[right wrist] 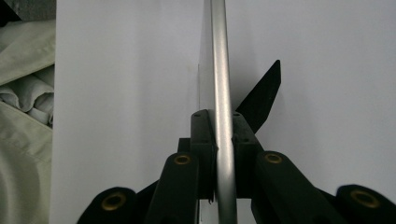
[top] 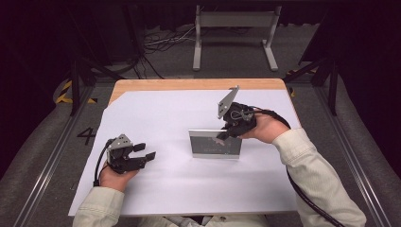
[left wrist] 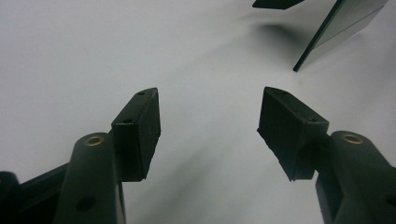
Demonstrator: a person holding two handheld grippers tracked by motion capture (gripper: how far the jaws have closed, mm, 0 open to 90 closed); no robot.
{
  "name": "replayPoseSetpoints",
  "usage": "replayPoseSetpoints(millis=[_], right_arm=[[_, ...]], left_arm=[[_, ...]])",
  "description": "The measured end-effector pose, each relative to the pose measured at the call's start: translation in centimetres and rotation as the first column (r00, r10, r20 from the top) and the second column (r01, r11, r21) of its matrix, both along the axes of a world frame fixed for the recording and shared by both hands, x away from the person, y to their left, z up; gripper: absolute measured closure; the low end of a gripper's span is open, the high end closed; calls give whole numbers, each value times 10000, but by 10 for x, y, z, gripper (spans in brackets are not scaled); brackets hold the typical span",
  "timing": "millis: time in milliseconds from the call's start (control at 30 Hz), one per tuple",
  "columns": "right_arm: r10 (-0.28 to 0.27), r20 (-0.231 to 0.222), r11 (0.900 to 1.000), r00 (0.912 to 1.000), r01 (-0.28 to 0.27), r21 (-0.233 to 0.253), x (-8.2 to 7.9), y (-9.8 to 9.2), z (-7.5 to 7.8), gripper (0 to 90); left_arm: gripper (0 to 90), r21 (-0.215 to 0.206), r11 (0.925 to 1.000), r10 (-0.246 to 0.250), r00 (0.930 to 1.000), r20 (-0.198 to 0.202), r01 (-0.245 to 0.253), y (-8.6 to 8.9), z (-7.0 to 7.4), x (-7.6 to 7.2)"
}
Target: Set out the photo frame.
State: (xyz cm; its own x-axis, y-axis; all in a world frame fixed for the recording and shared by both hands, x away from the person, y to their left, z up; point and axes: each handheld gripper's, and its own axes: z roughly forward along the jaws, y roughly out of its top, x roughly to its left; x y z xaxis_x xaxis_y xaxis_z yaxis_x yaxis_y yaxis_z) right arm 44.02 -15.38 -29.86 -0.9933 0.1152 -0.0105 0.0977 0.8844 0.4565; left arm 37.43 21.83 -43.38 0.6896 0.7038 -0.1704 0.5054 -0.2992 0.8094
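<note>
Mirror [top: 215,143], a small framed panel, stands upright on its lower edge near the middle of the white sheet [top: 165,184] covering the table [top: 189,84]. Right claw [top: 222,135] is clamped on its top edge from the right, one jaw on each face. Left claw [top: 147,151] rests well apart to the left, jaws wide and holding nothing.

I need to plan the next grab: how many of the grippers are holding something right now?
1. The right gripper is clamped on the top edge of the upright mirror at mid-table. The left gripper is open with nothing between its jaws, above the white sheet.
</note>
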Motion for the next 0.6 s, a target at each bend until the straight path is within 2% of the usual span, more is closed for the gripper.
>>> replayPoseSetpoints(millis=[333, 500, 600], right_arm=[[-21, 606, 9997, 9982, 36, -258, 3, -2, -2, 788], [-185, 800, 9995, 9966, 206, -259, 5, -3, -3, 765], [-257, 726, 9994, 9970, 272, -202, 6, -4, -4, 758]], left_arm=[[392, -15, 10000, -5, 10000, -36, 5, -1, 0, 0], [391, 6, 10000, -22, 10000, -57, 22, -1, 0, 0], [391, 13, 10000, -28, 10000, -45, 28, -1, -1, 1]])
